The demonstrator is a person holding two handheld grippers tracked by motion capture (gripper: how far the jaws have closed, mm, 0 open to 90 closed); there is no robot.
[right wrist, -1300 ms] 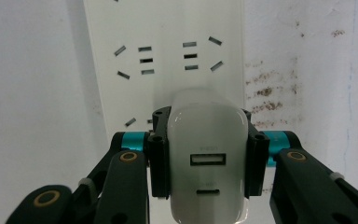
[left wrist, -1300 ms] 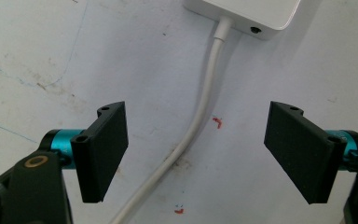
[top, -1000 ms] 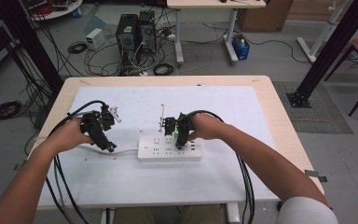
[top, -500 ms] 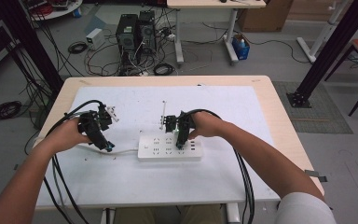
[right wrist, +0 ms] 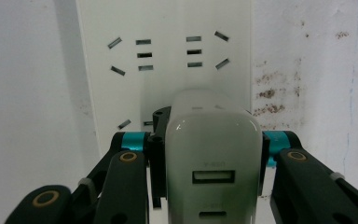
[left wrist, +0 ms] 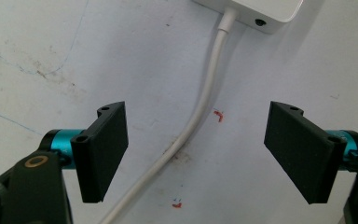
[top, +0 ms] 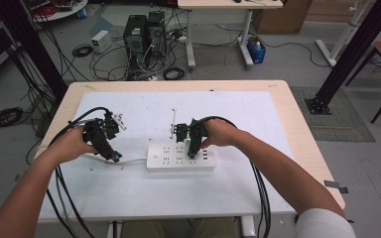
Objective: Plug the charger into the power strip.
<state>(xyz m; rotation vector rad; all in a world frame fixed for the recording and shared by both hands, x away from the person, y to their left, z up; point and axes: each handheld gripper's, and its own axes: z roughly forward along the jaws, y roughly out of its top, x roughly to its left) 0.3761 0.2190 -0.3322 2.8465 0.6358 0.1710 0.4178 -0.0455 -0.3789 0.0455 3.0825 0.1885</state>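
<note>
The white power strip (top: 180, 156) lies flat on the white mat (top: 258, 124), its long axis running left to right across the table in the high view, its white cord (left wrist: 200, 107) leaving the left end. The right gripper (right wrist: 209, 154) is clamped on a white USB charger (right wrist: 212, 158) that stands over the strip's sockets near the right end, USB ports facing the camera. The left gripper (left wrist: 205, 154) hangs over the cord with its jaws spread wide, one on each side, gripping nothing.
</note>
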